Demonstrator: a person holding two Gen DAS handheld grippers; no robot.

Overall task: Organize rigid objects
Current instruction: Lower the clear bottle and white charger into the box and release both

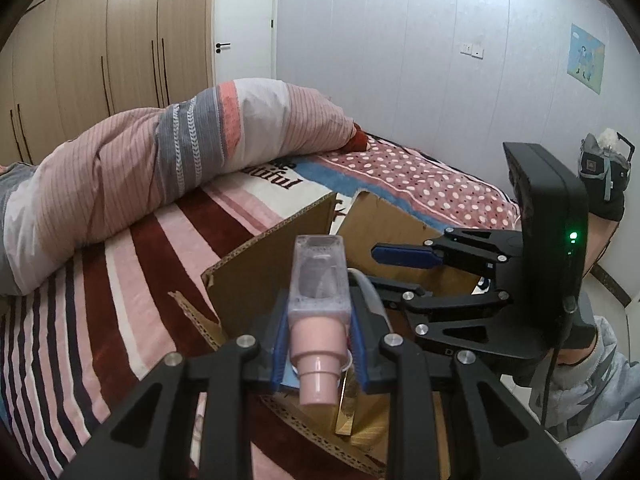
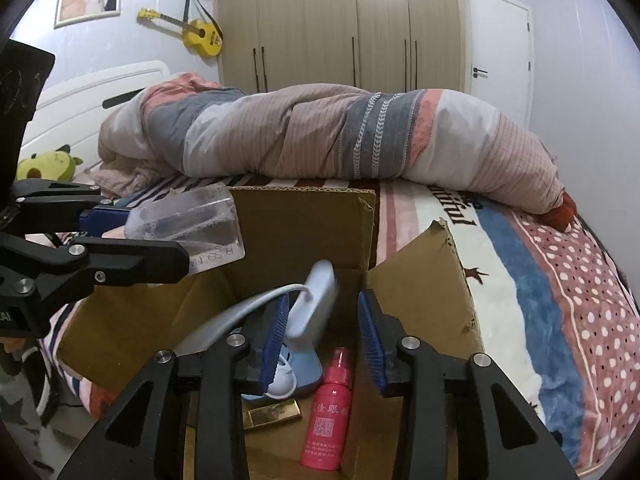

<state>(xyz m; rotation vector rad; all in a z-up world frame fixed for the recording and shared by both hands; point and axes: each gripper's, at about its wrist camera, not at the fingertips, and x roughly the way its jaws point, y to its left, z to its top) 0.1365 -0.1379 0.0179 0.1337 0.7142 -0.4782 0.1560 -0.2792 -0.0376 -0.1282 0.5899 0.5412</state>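
A: Item under inspection?
B: Clear bottle with pink cap, clamped in the left gripper, held above the open cardboard box on the bed.
A: Right gripper?
B: Jaws apart, pads pressing nothing (the white-and-blue device stands between them). Below it in the box: red spray bottle, gold bar.
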